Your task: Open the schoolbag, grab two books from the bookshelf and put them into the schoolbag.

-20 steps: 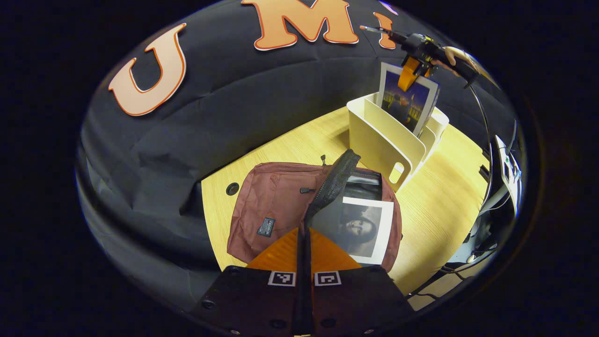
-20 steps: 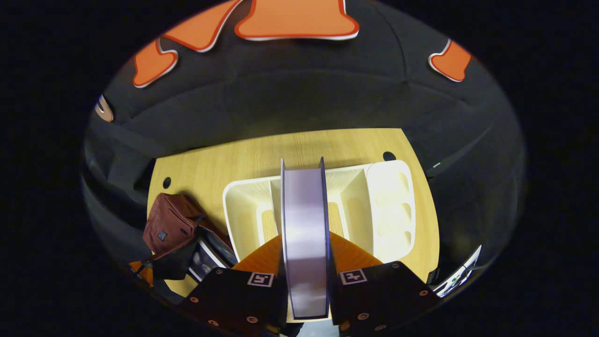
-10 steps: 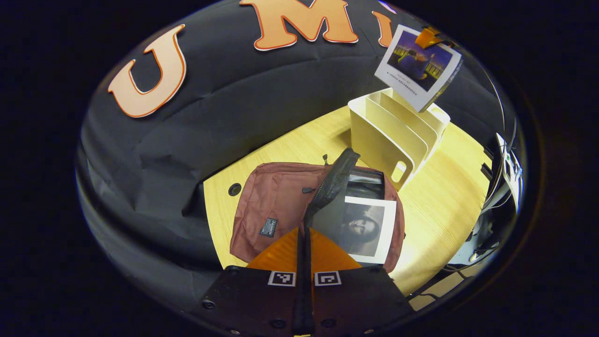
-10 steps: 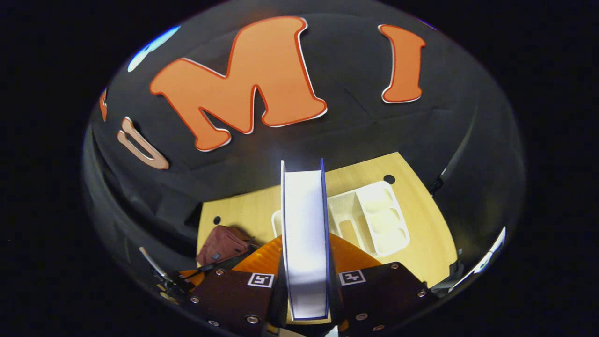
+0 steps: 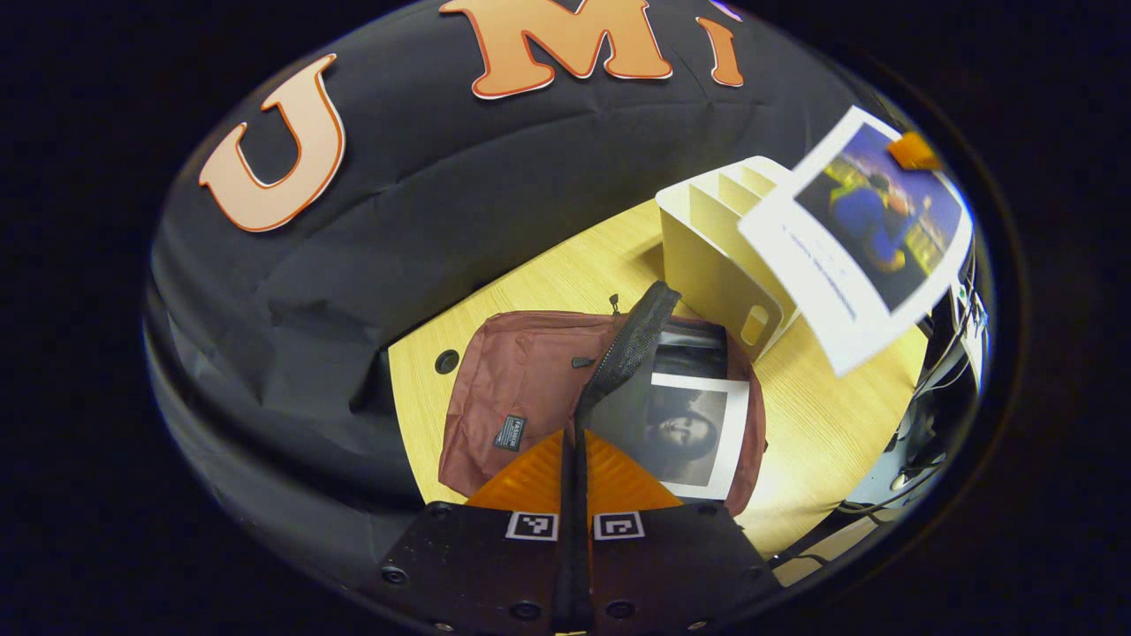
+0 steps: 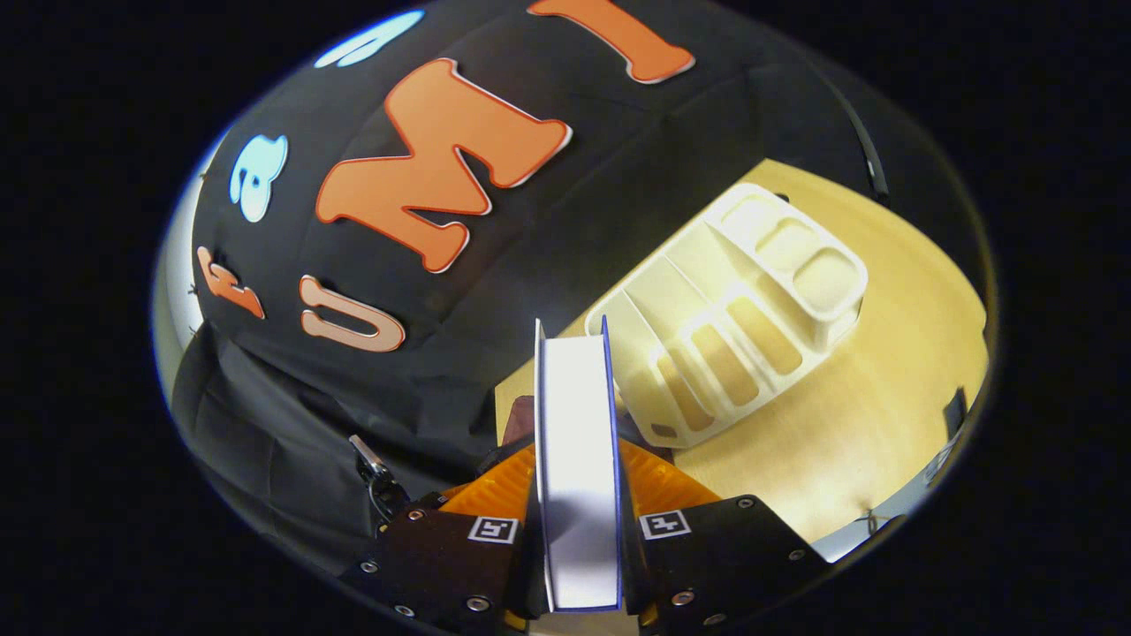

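The maroon schoolbag (image 5: 521, 389) lies open on the wooden table (image 5: 822, 424). My left gripper (image 5: 574, 442) is shut on its black mesh-lined flap (image 5: 629, 340) and holds it up. A book with a black-and-white portrait cover (image 5: 685, 428) lies inside the bag. A second book with a blue picture cover (image 5: 861, 234) hangs in the air to the right of the bag, in front of the cream bookshelf (image 5: 711, 256). My right gripper (image 6: 576, 450) is shut on this book (image 6: 576, 477), whose white page edge faces the camera. The bookshelf (image 6: 733, 309) stands below and to the right, its slots bare.
The table (image 6: 848, 433) runs to the black cloth wall at the back. A round cable hole (image 5: 446, 360) sits left of the bag. Cables and equipment (image 5: 919, 442) hang off the table's right edge.
My right gripper has lifted the blue-cover book out of the bookshelf and carried it closer to the bag. The left gripper has kept the flap raised, hardly moving.
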Demonstrator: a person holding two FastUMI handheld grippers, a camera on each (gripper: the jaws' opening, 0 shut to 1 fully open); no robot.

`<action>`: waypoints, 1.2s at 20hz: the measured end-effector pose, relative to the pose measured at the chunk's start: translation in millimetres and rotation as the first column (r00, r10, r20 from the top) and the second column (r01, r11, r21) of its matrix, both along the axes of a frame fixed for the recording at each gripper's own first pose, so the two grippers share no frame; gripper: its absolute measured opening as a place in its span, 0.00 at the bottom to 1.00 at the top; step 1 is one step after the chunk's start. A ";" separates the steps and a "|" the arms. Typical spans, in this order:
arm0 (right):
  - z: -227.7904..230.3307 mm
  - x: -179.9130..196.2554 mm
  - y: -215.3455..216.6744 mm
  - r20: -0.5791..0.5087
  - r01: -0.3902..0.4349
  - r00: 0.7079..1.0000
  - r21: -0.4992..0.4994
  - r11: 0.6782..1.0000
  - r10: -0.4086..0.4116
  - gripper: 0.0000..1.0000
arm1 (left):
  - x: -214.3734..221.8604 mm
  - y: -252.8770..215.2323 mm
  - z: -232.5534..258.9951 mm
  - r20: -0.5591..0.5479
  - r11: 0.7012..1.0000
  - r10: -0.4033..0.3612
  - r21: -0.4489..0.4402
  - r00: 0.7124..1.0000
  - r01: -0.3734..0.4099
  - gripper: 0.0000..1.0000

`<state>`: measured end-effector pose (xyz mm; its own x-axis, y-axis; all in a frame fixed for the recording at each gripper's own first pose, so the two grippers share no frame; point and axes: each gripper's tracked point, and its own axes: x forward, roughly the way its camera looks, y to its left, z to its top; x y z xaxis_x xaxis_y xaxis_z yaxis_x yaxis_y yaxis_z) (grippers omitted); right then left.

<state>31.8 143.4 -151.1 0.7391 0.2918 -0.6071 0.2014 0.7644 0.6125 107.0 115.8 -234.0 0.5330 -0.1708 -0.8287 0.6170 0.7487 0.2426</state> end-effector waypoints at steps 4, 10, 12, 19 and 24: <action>-66.6 -1.5 20.0 -0.044 0.065 0.997 0.189 0.980 -0.058 0.35 | -0.2 -3.7 3.8 0.005 1.000 -0.014 0.016 1.000 0.014 0.01; -144.3 16.9 58.7 -0.058 0.103 0.994 0.277 0.955 -0.090 0.35 | -4.4 -8.5 12.0 0.013 0.999 -0.028 0.029 1.000 0.028 0.01; -155.4 25.1 69.1 -0.032 0.113 0.994 0.303 0.946 -0.108 0.35 | -5.8 -11.0 19.3 0.026 0.999 -0.036 0.035 0.999 0.035 0.01; -180.1 62.5 116.4 0.046 0.126 0.988 0.336 0.933 -0.150 0.35 | -17.5 -34.0 37.1 0.044 0.997 -0.077 0.001 0.996 0.077 0.00; -206.6 65.3 169.3 0.005 0.085 0.996 0.299 0.950 -0.091 0.36 | -21.2 -47.7 49.9 0.066 0.994 -0.112 -0.001 0.991 0.113 0.01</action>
